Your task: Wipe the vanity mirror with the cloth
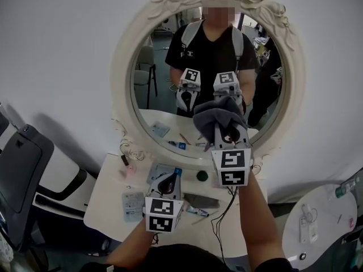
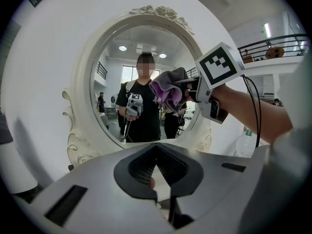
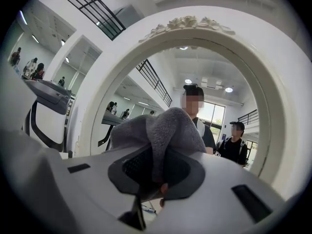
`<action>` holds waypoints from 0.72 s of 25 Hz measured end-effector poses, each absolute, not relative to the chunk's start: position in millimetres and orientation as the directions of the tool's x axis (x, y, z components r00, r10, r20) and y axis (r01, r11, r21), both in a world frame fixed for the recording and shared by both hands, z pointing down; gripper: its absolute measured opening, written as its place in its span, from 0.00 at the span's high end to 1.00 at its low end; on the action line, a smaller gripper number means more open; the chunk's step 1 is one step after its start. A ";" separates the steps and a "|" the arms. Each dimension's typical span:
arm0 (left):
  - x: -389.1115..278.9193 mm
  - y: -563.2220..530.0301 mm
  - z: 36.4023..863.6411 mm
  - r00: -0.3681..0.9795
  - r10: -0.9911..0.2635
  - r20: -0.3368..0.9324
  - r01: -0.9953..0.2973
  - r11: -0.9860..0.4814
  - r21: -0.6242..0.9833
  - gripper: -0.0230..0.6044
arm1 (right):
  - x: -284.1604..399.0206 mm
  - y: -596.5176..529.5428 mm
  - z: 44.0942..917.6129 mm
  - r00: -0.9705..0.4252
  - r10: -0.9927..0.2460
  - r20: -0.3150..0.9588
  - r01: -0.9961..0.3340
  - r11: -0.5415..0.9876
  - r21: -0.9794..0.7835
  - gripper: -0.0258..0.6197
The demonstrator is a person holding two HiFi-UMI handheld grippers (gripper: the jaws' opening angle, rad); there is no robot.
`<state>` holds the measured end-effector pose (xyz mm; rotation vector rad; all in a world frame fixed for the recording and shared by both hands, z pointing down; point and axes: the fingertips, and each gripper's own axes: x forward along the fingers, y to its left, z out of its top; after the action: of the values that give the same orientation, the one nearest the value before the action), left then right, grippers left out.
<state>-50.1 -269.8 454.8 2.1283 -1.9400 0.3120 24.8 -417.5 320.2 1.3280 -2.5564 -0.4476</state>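
Vanity mirror: oval glass in an ornate cream frame. It stands upright at the back edge of the white tabletop, against the wall.
Cloth: grey and bunched, held up in front of the lower right of the glass and close to it. No view settles whether it touches the glass.
Right gripper: raised to the mirror. Its fingers are clamped on a fold of the cloth, and the rest spills over the jaw tips toward the glass.
Left gripper: low over the front middle of the tabletop, well apart from the mirror. Its fingers are drawn together with nothing between them.
Tabletop items: a dark round object lies near the back edge below the frame, and a grey packet lies toward the front left corner. Neither gripper touches either one.
Step in hand: judged to be bringing the cloth to the glass, or an early wiping pass at the lower right. No wiped patch or streak can be made out, so progress cannot be gauged.
Next move calls for: pressing the soft bulk of the cloth flat on the glass, then sweeping toward the left and upper parts. The hard jaw tips must stay clear of the glass and the carved frame. The grip must stay firm enough that the fold does not slip out.
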 end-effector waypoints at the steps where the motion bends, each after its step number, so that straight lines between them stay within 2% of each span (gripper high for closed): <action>1: -45.7 -272.3 454.2 0.103 -0.943 0.316 -0.995 -0.097 0.033 0.96 | 34.5 -419.4 319.8 -0.551 -0.832 0.057 -0.765 0.532 0.364 0.87; 14: -21.7 -282.0 449.6 0.158 -0.937 0.312 -0.986 -0.164 0.009 0.96 | 129.6 -442.0 330.1 -0.383 -0.922 0.051 -0.883 0.382 0.272 0.86; 18: -15.4 -281.7 452.9 0.170 -0.932 0.321 -0.984 -0.176 0.012 0.96 | 144.3 -433.3 334.0 -0.325 -0.943 0.065 -0.890 0.328 0.315 0.89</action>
<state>-15.4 -281.7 452.9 2.2264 -1.8608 0.3558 144.3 -433.3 334.0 1.6625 -2.3574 -0.3265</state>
